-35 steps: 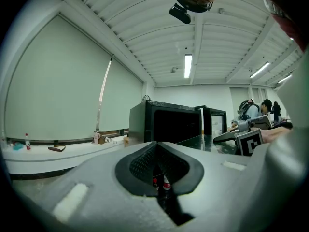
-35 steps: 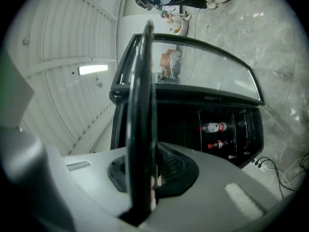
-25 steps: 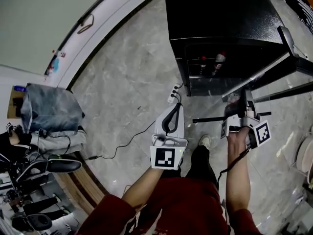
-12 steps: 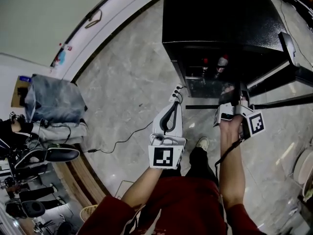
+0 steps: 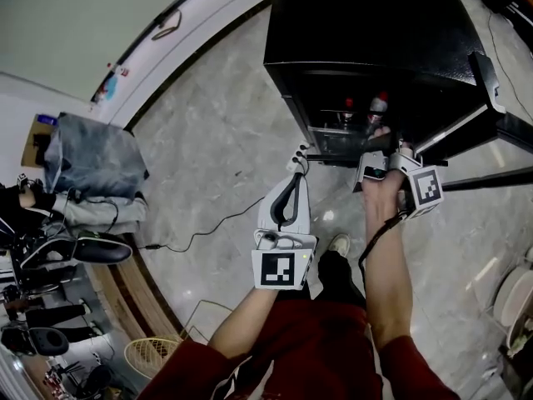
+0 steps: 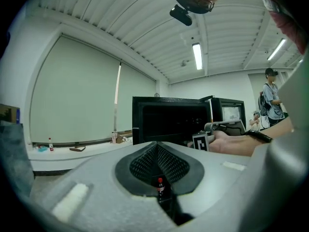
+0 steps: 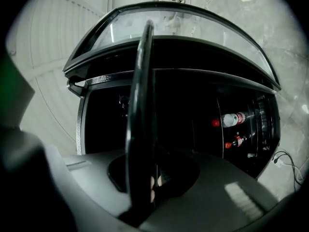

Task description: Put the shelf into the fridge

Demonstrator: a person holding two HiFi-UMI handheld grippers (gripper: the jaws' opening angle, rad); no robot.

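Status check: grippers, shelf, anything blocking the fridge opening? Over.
Right gripper shut on shelf, which points into the open fridge. Left gripper shut, empty, short of the fridge. Inside, bottles sit to one side of the shelf.

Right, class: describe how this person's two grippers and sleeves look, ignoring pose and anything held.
Both the left gripper and right gripper have pale grey bodies bearing black-and-white square markers. A thin dark cable runs along the right forearm. The sleeves are dark red.

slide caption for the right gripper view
Right gripper shut on the edge of the shelf, held before the open fridge with bottles inside.
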